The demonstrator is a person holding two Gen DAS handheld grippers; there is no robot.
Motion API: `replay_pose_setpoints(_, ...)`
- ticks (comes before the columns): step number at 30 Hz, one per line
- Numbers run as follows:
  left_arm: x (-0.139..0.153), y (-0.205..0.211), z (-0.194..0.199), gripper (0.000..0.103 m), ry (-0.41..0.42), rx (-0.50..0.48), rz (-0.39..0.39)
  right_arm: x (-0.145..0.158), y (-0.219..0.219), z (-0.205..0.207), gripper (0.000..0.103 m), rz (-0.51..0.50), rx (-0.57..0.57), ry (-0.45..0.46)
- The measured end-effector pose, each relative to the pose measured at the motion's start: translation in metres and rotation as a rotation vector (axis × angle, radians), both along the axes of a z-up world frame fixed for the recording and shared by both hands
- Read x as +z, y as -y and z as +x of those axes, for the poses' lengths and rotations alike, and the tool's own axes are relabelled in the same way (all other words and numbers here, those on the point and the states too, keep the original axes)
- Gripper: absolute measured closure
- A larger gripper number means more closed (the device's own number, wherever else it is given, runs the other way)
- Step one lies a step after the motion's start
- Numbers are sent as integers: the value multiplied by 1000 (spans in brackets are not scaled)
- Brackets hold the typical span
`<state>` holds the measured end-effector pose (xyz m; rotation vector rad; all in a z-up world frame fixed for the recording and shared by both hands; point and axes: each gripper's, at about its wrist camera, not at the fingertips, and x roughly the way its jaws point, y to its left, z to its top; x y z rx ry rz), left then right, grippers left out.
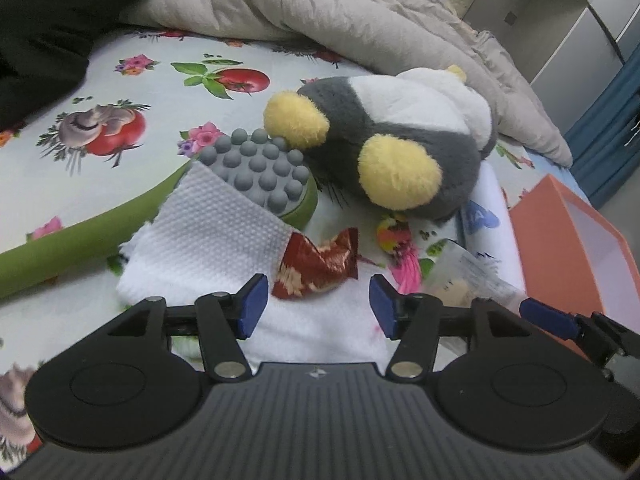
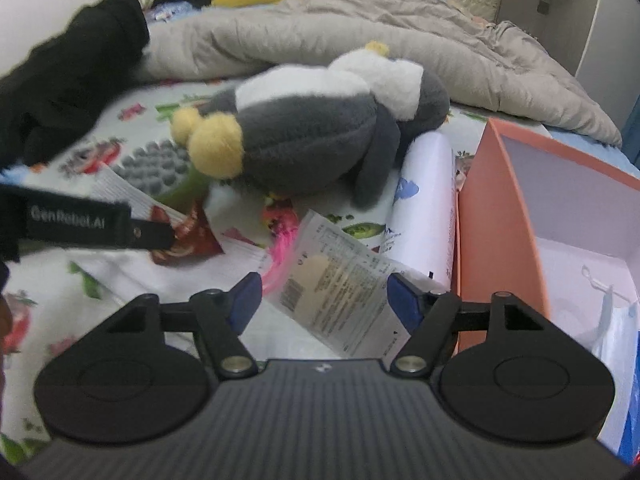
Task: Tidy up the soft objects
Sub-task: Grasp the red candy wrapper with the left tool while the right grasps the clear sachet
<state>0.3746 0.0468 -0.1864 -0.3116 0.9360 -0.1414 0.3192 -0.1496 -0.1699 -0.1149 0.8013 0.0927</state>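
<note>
On the bed, over a sheet (image 1: 132, 148) printed with flowers and tomatoes, the left gripper (image 1: 318, 300) stands wide with nothing between its blue pads; a crumpled red foil wrapper (image 1: 316, 266) lies just beyond its fingertips on a white waffle-textured cloth (image 1: 212, 236). The right gripper (image 2: 324, 300) is also wide and grips nothing; a clear printed packet (image 2: 340, 284) lies flat between and just past its fingers. The plush penguin (image 1: 396, 136), grey and white with round yellow fuzzy feet, lies on its side farther back, well beyond both grippers. Beside its feet sits a green massager with grey rubber knobs (image 1: 260, 168), partly under the cloth. A white roll with a blue print (image 2: 428, 208) lies between the penguin and an orange cardboard box (image 2: 496, 216) at the right. The box is open, white inside, and holds a crumpled clear plastic bag (image 2: 612, 320). A beige quilted blanket (image 1: 320, 4) is bunched behind, with black cloth (image 1: 52, 24) at the left.
</note>
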Motion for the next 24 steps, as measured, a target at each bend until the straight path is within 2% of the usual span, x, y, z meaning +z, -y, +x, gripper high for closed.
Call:
replay_pose_setpoints(6, -19, 11, 25, 37, -21, 0, 39, -25, -12, 13, 32, -57, 27, -30)
replay_pose_setpoints(11, -28, 19, 37, 37, -37, 18, 95, -39, -12, 23, 32, -26, 36, -56)
replay_pose_setpoints(17, -35, 18, 48, 41, -63, 31, 92, -45, -3, 31, 31, 48, 31, -68)
replay_pose_setpoints(21, -38, 19, 49, 52, -66, 28, 87, -44, 0, 31, 40, 62, 14, -68)
replay_pose_setpoints(24, -39, 20, 49, 56, -60, 21, 67, -42, 4, 33, 49, 70, 5, -72)
